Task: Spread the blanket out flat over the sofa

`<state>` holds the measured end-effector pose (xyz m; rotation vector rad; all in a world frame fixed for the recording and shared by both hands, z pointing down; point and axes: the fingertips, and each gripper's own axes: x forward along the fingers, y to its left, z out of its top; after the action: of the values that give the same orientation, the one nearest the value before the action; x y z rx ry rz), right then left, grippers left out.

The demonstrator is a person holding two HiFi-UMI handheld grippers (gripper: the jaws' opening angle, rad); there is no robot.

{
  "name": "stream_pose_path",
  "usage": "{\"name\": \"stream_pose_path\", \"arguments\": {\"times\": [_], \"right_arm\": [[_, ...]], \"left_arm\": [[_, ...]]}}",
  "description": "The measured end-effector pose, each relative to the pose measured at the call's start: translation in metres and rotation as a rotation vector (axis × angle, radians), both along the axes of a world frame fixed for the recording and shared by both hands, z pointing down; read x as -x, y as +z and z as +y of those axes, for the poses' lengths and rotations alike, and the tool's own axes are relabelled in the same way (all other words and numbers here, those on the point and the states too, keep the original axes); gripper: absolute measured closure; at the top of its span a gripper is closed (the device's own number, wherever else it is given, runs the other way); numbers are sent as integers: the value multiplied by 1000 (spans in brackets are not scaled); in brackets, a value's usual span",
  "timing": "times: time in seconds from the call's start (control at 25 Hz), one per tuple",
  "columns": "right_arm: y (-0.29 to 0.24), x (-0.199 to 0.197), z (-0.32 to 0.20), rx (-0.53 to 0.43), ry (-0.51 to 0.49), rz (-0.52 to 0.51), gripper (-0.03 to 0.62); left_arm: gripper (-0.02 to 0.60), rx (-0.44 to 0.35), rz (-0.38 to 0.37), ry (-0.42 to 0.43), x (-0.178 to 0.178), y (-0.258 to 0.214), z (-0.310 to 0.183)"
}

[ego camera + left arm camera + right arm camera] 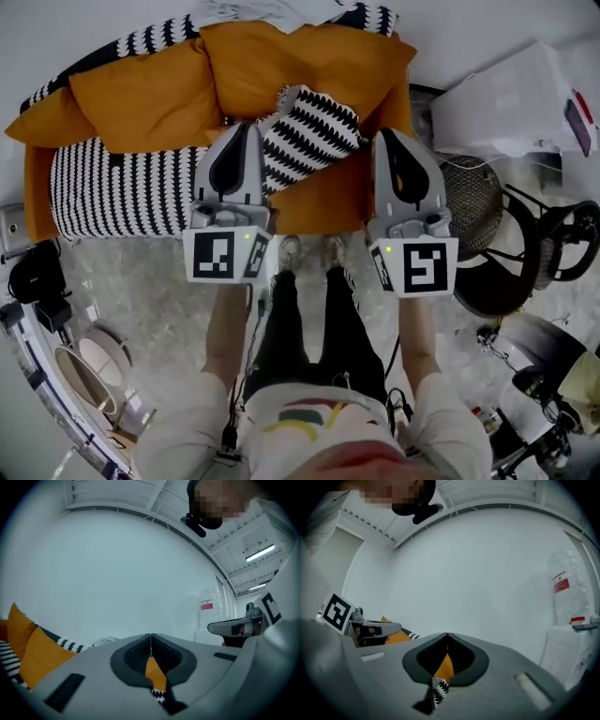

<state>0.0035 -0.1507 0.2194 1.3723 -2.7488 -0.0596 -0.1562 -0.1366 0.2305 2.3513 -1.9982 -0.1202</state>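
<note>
I hold the left gripper (151,641) and right gripper (446,641) clamped on the blanket's (314,127) hem above the sofa's (37,202) front edge, judging it light and limp.

We note the left gripper (246,131) and right gripper (388,139): grey shells, black pads, each with a black-and-white marker cube (225,255) and a green light (246,236). Clothing: white printed T-shirt (309,417), black trousers (349,323), pale shoes (289,249).
</note>
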Motion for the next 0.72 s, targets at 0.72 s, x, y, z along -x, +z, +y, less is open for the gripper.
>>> {"name": "stream_pose_path", "arguments": {"times": [0.72], "right_arm": [[163, 10, -7, 152, -12, -34, 591]], "left_arm": [[565, 134, 72, 22, -4, 161, -9]]}}
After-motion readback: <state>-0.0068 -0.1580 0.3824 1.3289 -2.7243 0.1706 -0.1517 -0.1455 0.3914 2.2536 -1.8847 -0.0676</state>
